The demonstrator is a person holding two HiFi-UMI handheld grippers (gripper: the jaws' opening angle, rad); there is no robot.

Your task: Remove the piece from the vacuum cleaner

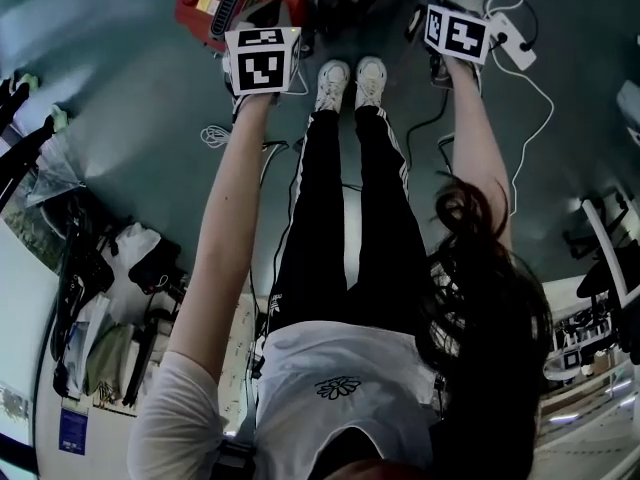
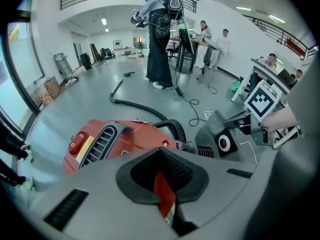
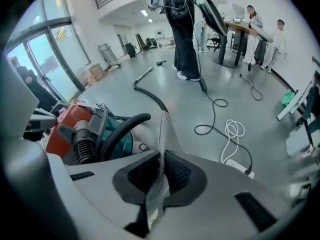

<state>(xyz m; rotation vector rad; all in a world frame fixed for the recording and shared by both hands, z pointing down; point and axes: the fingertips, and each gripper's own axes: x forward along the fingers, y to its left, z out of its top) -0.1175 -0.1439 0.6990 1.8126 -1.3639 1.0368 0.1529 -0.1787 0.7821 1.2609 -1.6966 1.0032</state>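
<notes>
My right gripper point(image 3: 159, 176) is clenched on the thin grey mesh piece point(image 3: 161, 134) — it stands edge-on between the jaws, clear of the red vacuum cleaner point(image 3: 75, 129) on the floor point(image 3: 200, 94) to its left; my left gripper point(image 2: 161, 184) pinches a red sliver point(image 2: 164, 196)

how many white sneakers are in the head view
2. The left sneaker and the right sneaker stand side by side on the grey floor, beside the red vacuum cleaner. No other shows in this view.
</notes>
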